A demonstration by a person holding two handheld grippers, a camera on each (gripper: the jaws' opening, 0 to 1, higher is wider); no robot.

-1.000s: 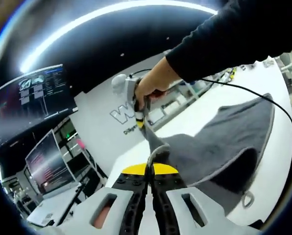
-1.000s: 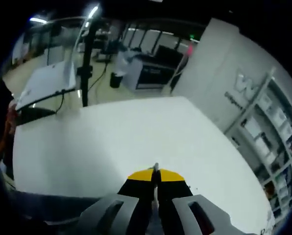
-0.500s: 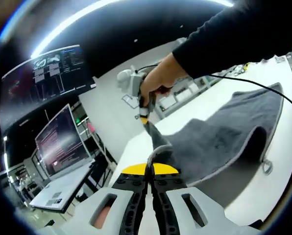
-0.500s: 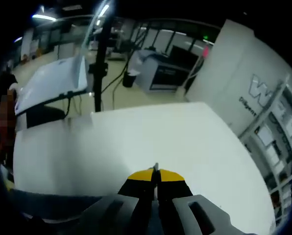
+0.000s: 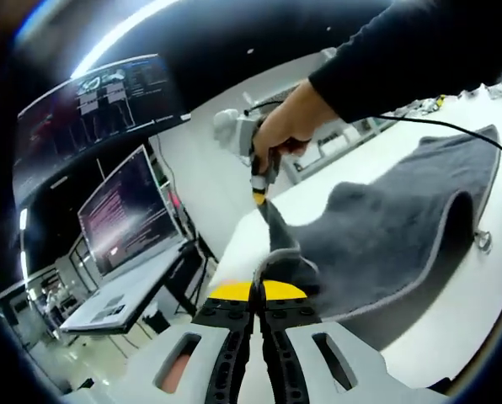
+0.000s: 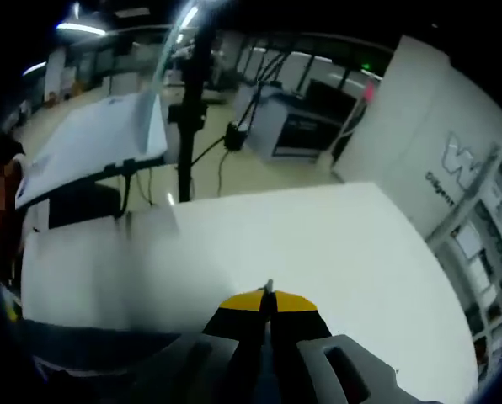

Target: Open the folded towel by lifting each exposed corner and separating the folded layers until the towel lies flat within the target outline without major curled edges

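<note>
The grey towel (image 5: 403, 227) lies partly spread on the white table (image 5: 478, 311), its near edge lifted between both grippers. The left gripper (image 5: 257, 295) is clamped on a towel corner; the right gripper (image 5: 259, 195), held by a hand (image 5: 286, 130), pinches the next corner above it. A black cable (image 5: 453, 130) crosses over the towel. Monitors (image 5: 129, 215) stand beside the table. In the right gripper view, the jaws (image 6: 266, 301) are closed, with bare tabletop (image 6: 301, 244) and a stand (image 6: 192, 109) beyond.

Both grippers (image 5: 256, 296) (image 5: 260, 199) on towel (image 5: 386, 231)
</note>
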